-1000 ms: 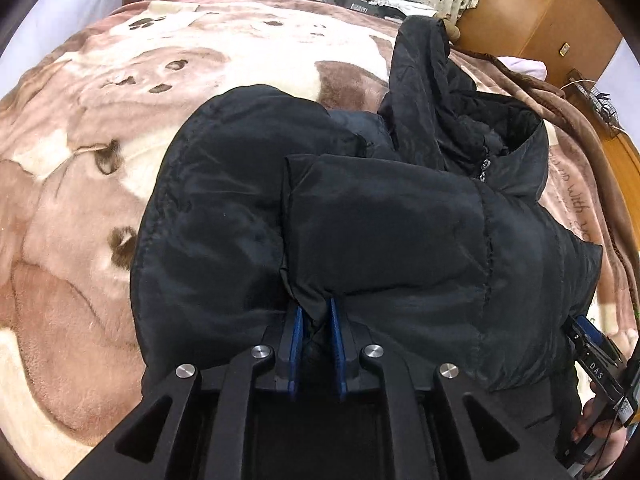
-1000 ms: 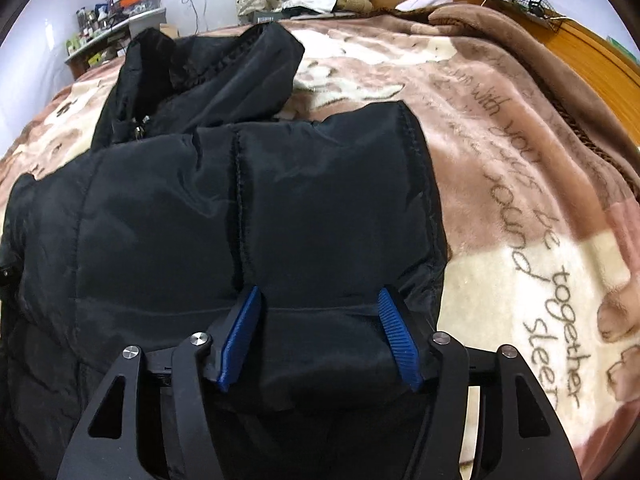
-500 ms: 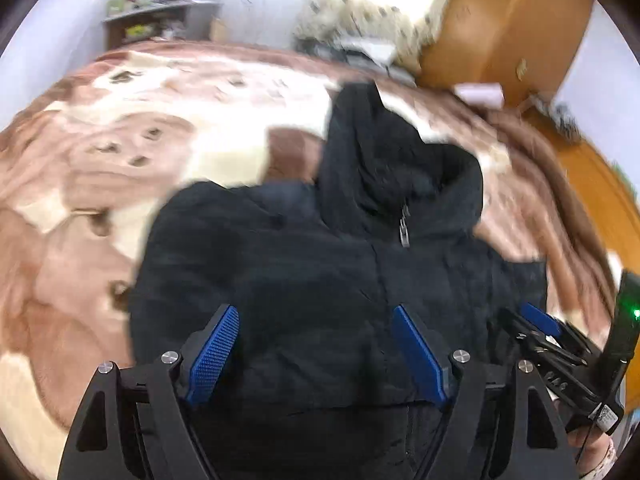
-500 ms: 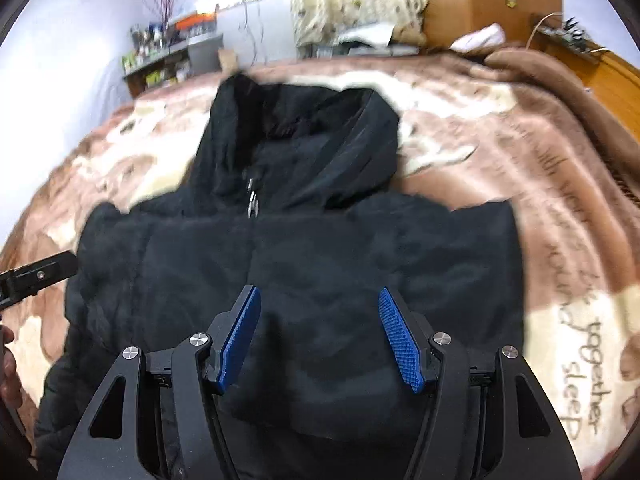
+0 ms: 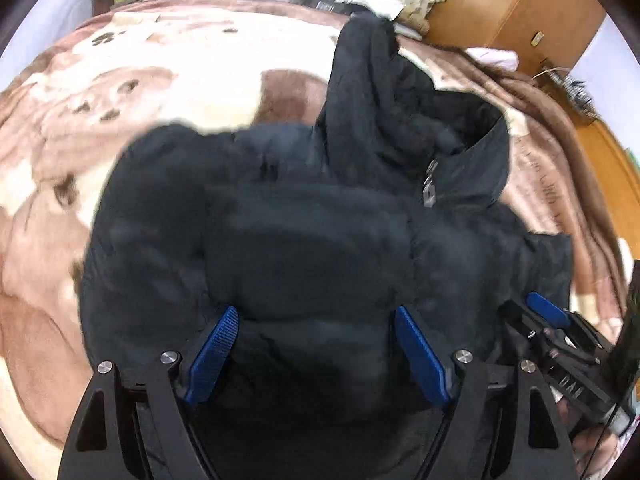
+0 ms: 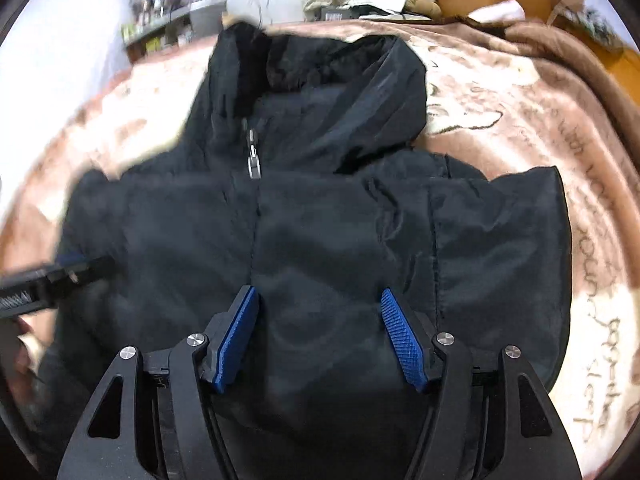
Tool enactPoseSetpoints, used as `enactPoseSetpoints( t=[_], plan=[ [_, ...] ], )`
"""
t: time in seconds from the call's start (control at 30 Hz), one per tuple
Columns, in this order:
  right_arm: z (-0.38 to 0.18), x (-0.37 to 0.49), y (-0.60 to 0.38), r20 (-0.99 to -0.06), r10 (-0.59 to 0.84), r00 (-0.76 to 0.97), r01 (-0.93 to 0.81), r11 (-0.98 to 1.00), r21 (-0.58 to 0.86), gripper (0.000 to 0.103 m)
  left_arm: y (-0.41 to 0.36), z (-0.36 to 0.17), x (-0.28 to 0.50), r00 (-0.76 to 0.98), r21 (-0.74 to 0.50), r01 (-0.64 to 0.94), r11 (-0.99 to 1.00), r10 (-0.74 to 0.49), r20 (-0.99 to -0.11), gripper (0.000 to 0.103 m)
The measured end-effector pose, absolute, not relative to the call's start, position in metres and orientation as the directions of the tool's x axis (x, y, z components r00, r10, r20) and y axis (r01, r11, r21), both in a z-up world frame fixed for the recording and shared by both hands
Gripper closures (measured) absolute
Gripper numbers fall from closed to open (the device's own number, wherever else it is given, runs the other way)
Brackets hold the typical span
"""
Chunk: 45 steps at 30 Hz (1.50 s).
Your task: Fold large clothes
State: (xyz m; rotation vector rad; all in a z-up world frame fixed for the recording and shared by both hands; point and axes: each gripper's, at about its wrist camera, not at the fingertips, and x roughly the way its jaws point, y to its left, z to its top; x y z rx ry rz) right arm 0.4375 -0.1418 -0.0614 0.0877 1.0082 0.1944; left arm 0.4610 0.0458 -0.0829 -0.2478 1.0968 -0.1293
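**A:** any containers in these shots? Only thing I can find is a grey box-ish thing (image 6: 206,14) on the cluttered shelf (image 6: 160,36) at about 11 o'clock in the right wrist view. Way too blurry to tell what's in it.

**B:** same here, can't tell either. There's a wooden cabinet (image 5: 516,8) at 1 o'clock in the left wrist view, doors shut, so no idea of the contents.

**A:** ok so the jacket (image 5: 304,240). Black, puffy, quilted seams, lying on the brown and cream blanket (image 5: 152,92) that covers the bed. It fills the middle of both views.

**B:** yep, and it looks partly folded. The sides are tucked in over the front, so the body reads as a rough block. The hood (image 6: 320,92) is bunched up at 12 o'clock, with the silver zipper pull (image 6: 254,160) just below the collar.

**A:** blanket has cursive lettering (image 6: 596,304) running down at 3 o'clock in the right view.

**B:** grippers: left gripper (image 5: 316,328) has its blue pads (image 5: 214,354) spread wide, nothing pinched, just hovering over the near edge of the jacket.

**A:** right gripper (image 6: 320,322) same deal, pads wide apart and gripping nothing, jacket fabric below them. You can see it at 4 o'clock in the left view too.

**B:** and the left one pokes in at 9 o'clock in the right view, blurred.
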Motion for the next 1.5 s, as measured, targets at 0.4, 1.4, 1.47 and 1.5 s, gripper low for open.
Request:
enactPoseSetpoints(
  t=[0.4, 1.4, 1.47, 1.5],
  plan=[
    [-0.004, 0.528, -0.194, -0.742, 0.188, 0.643, 0.011, 0.967, 0.254, 0.037, 0.072, -0.020, 0.569, 0.527, -0.381, -0.059, 0.923, -0.295, -0.797, 0.022],
    [-0.004, 0.584, -0.177, -0.721, 0.087, 0.688, -0.009, 0.994, 0.111, 0.103, 0.026, -0.037, 0.643, 0.530, -0.302, -0.069, 0.951, -0.222, -0.819, 0.100],
    [0.003, 0.571, -0.177, -0.704, 0.100, 0.703, -0.020, 0.993, 0.120, 0.103, 0.033, -0.030, 0.627, 0.547, -0.335, -0.062, 0.940, -0.249, -0.800, 0.100],
    [0.008, 0.560, -0.178, -0.691, 0.100, 0.716, -0.025, 0.993, 0.118, 0.103, 0.036, -0.027, 0.621, 0.557, -0.350, -0.060, 0.935, -0.260, -0.789, 0.100]
  ],
)
